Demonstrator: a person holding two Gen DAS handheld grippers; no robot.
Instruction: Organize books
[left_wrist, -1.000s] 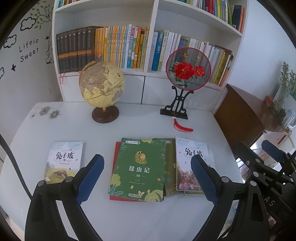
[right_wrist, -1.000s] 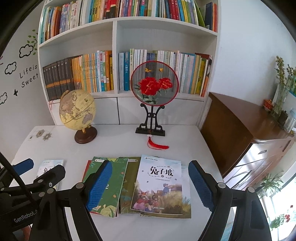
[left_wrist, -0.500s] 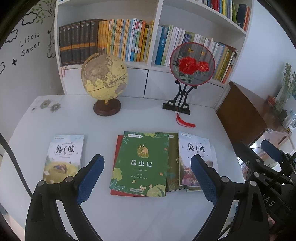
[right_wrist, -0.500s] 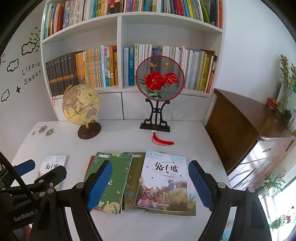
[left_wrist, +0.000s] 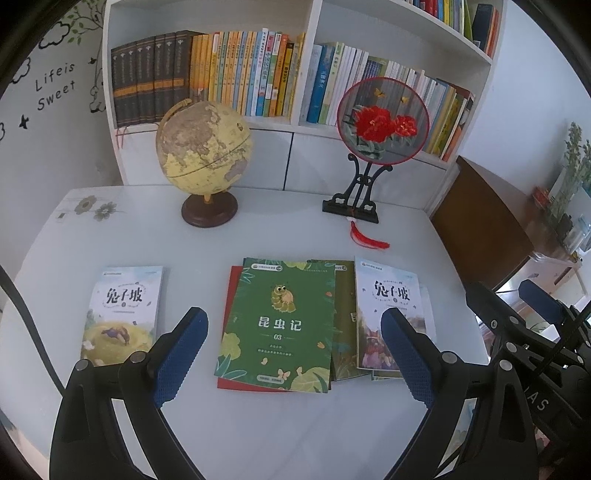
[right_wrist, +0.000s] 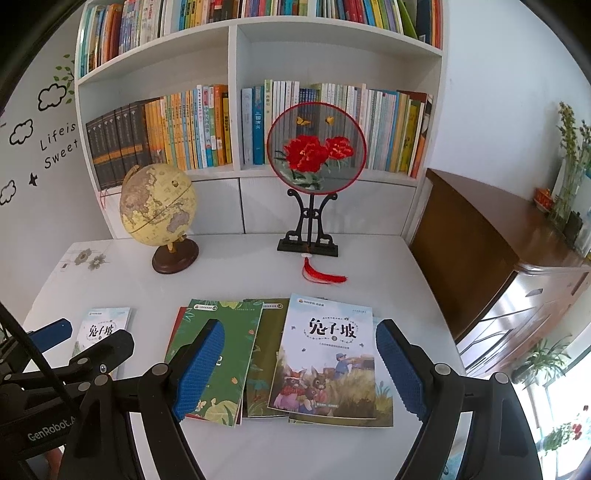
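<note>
You hover both spread, empty tools, the left hand-held gripper and right hand-held gripper, above the overlapping books on the desk, not yet gathering; next, pick one cover's edge.

left wrist: above white table, tilted down toward 12 o'clock, bookshelf beyond | right wrist: same facing, set further right | shared: fanned books, globe, embroidered fan

fingers: blue, dimpled pads
frame: black linkage arms, round silver screws
cable: thin, black
marking: white "GenRobot" lettering on the left gripper
</note>
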